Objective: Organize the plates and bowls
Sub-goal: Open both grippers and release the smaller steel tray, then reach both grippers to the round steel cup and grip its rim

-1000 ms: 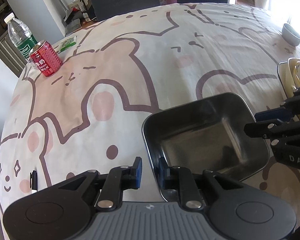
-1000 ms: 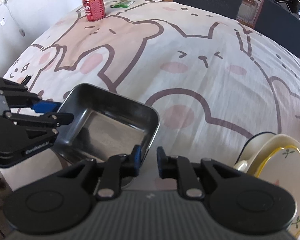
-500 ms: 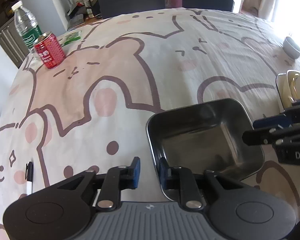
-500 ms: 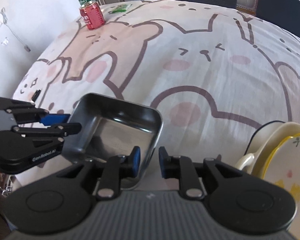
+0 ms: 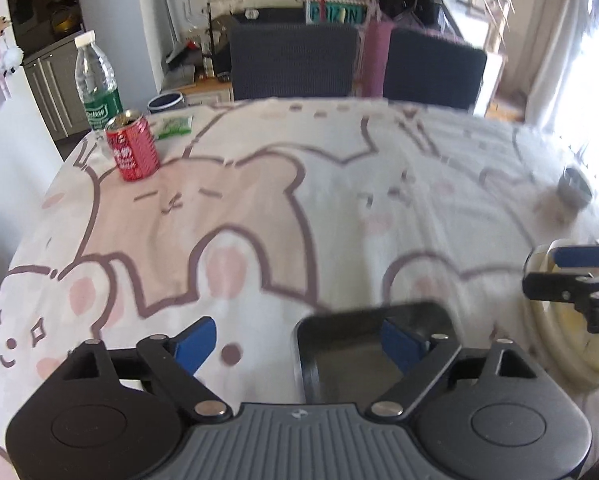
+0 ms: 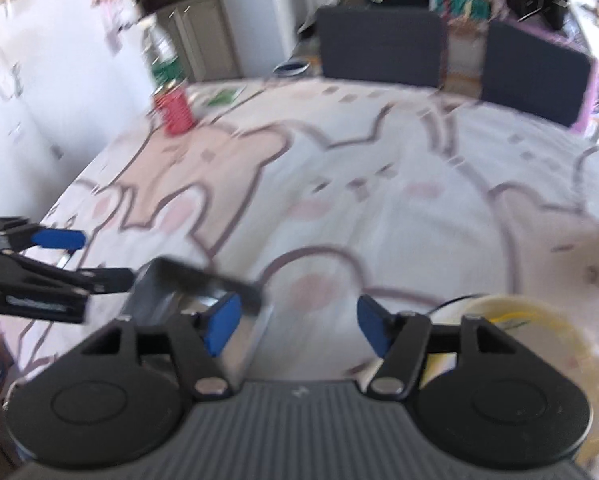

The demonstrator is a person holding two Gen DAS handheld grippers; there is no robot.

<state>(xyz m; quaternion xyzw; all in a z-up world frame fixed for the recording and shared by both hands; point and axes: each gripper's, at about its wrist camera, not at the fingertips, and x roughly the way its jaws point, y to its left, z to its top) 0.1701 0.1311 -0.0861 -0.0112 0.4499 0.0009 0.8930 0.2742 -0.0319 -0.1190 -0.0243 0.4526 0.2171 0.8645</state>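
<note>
A dark square metal tray (image 5: pixel 351 344) lies on the cartoon tablecloth (image 5: pixel 259 208), low in both wrist views. My left gripper (image 5: pixel 299 342) hangs above the tray's left rim with its jaws opening; the rim sits between the blue pads (image 5: pixel 197 344) without touching them. My right gripper (image 6: pixel 297 328) is also opening over the opposite rim of the tray (image 6: pixel 167 288), pads clear of it. A stack of cream plates (image 6: pixel 519 320) lies to the right. Each gripper shows in the other's view: left gripper (image 6: pixel 83 258), right gripper (image 5: pixel 555 268).
A small grey bowl (image 5: pixel 575 190) stands far right on the table. A red can (image 5: pixel 133 150), a water bottle (image 5: pixel 97 84) and a green packet (image 5: pixel 173 126) sit at the far left corner. Two dark chairs (image 5: pixel 295 62) stand behind the table.
Both grippers were shut on the tray's opposite rims; now both have opened wide and lifted back, leaving the tray on the cloth. Both views have tipped up towards the room.
</note>
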